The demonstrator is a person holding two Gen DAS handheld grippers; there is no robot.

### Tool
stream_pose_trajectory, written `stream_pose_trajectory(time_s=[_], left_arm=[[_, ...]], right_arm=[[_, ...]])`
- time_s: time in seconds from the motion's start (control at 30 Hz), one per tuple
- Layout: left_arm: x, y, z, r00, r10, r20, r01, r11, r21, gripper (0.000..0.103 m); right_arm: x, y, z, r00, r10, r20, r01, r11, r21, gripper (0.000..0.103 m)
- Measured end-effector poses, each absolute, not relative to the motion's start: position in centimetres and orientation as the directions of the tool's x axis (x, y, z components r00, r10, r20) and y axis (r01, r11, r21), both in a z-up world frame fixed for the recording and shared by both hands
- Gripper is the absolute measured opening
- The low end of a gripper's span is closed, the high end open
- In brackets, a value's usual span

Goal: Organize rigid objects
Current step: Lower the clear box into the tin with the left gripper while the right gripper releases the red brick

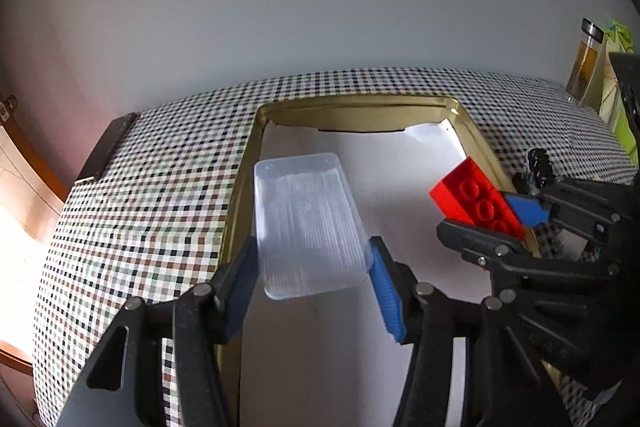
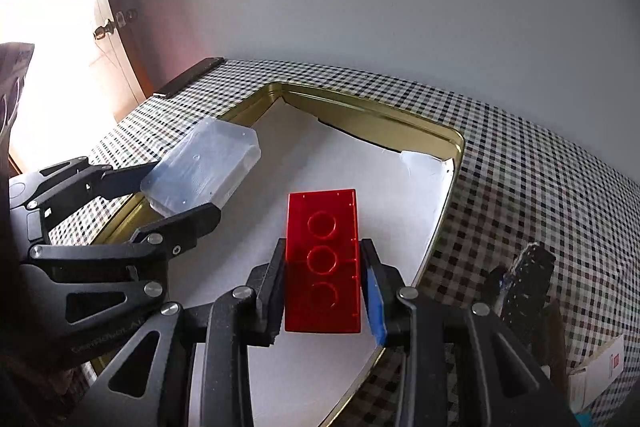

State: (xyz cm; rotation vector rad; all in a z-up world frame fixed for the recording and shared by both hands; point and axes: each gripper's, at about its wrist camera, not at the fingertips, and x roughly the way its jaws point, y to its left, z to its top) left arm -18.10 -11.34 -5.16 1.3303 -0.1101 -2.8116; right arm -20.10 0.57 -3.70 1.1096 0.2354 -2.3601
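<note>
Left gripper [image 1: 312, 267] closed on clear plastic box [image 1: 308, 223], fingers [image 1: 384, 291] clamping its near end, box held tilted over left part of gold tin tray [image 1: 240, 187]. Right gripper [image 2: 322, 291] closed on red brick [image 2: 322, 259], fingers [image 2: 374, 291] pinching its long sides, brick hanging above white liner [image 2: 360, 179] toward tray's right side. Checked cloth [image 1: 152, 187] covering the surface all round tray. Likely step: setting both pieces down inside tray. Best done by lowering each until flat on liner, squaring long edges with tray wall, keeping box and brick well apart so grippers do not foul, opening fingers only once weight rests. Clear box probably slick and light, so release slowly; brick rigid, grip looks secure. Hard to judge height of either piece above liner, no clear shadow contact. Underside of box not visible. Black studded item [image 2: 528, 279] near tray's right rim partly cut off behind right gripper, identity unclear. Dark flat bar [image 2: 188, 77] at far left edge of the surface, purpose unknown. Jar [image 1: 586, 67] with amber contents at far right, label unreadable. Near end of tray hidden under both grippers
</note>
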Motion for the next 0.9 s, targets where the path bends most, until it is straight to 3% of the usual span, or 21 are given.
stream_pose_trajectory(time_s=[0.2, 0.63, 0.9], left_arm=[[-18.1, -11.7, -5.3, -0.635, -0.068, -0.769, 0.017, -0.997, 0.074, 0.055], [-16.2, -12.3, -3.9, -0.682, -0.056, -0.729, 0.066, -0.998, 0.015, 0.082], [-14.1, -12.3, -4.0, -0.705, -0.071, -0.706, 0.102, -0.995, -0.001, 0.084]], right_arm=[[-20.3, 0.7, -3.7, -0.529, -0.379, -0.760, 0.510, -0.857, 0.073, 0.036], [-19.3, 2.0, -2.6, -0.580, -0.418, -0.699, 0.470, -0.873, 0.132, 0.052], [-17.5, 3.0, -2.3, -0.590, -0.448, -0.672, 0.472, -0.866, 0.163, 0.057]])
